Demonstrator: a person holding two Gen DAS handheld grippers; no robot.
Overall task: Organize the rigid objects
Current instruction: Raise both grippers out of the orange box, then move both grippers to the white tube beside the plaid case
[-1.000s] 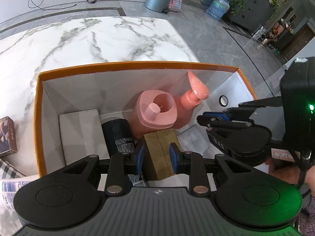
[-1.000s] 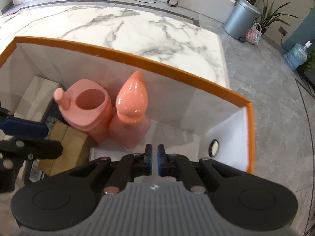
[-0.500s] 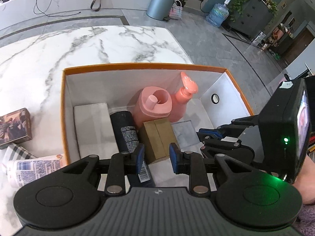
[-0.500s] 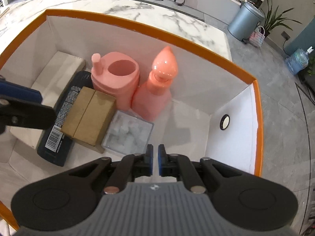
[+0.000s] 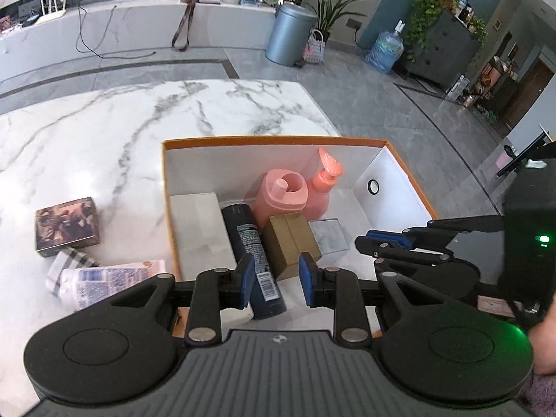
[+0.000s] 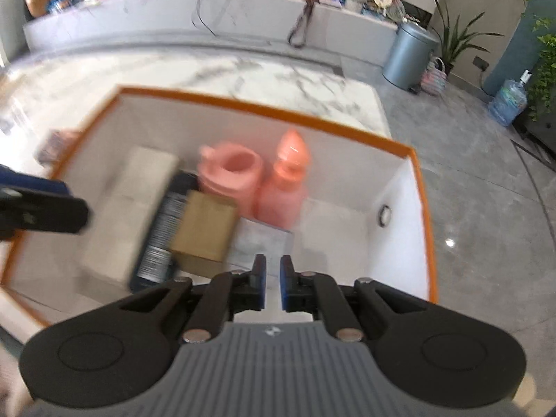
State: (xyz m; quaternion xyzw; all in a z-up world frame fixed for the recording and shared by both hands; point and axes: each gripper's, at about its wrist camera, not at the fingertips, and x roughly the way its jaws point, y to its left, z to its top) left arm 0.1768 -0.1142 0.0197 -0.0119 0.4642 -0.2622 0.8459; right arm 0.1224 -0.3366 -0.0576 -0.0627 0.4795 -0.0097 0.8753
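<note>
**Brown carton seated in box; both grippers pulled back.**
We have drawn the left gripper up off the matte brown carton, fingers released and empty; the carton now lies inside the orange-rimmed box between the black cylinder and the clear square case. The right gripper is nearly clenched, empty. A glossy patterned box and soft tube await on the marble counter.

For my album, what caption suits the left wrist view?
Open left tongs hover above an orange-rimmed box of toiletries on marble.
</note>
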